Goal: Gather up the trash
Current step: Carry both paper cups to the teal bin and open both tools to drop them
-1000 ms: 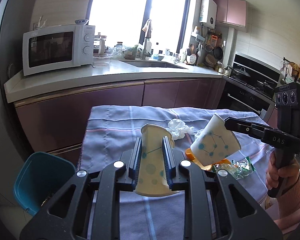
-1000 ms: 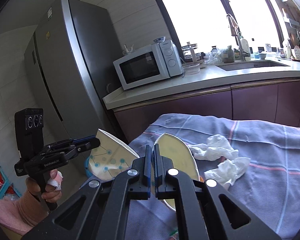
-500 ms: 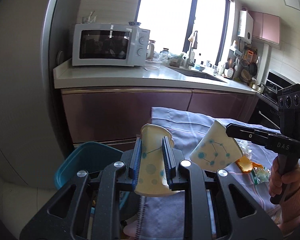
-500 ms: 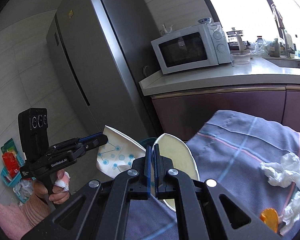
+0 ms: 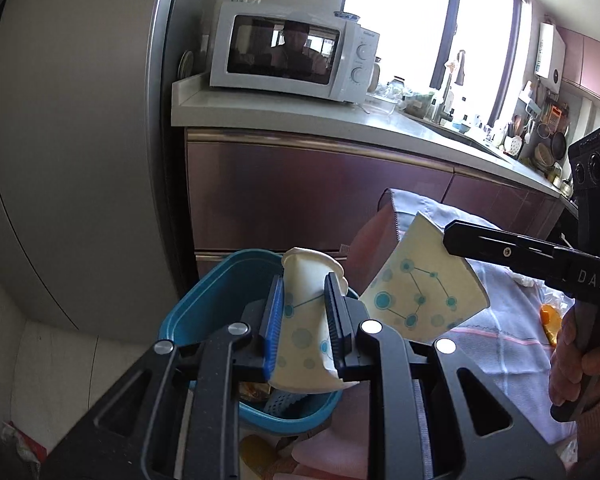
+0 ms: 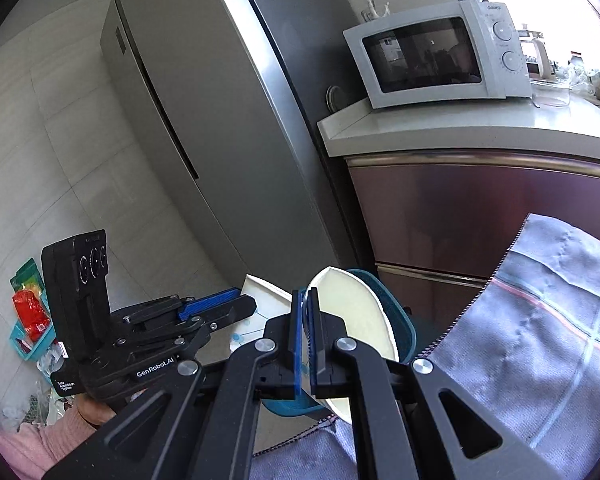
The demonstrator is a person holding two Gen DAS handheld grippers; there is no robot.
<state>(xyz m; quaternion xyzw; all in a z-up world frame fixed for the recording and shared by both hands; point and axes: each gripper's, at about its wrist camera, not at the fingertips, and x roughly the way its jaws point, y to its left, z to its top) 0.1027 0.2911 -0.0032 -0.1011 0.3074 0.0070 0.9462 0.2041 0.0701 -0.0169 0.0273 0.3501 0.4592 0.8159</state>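
Note:
My left gripper is shut on a squashed paper cup with blue dots, held over the blue trash bin. My right gripper is shut on the rim of a second dotted paper cup, which shows to the right of the left gripper in the left wrist view, over the bin's right edge. The bin also shows behind the cup in the right wrist view. The left gripper with its cup is at the lower left there.
The table under a striped grey-blue cloth is on the right, with an orange scrap on it. A steel fridge, maroon cabinets and a counter with a microwave stand behind the bin. Packets lie on the floor.
Both grippers have swung left off the table with their cups and now hang over the blue bin. The bin has come close under the left gripper. Both grips are unchanged.

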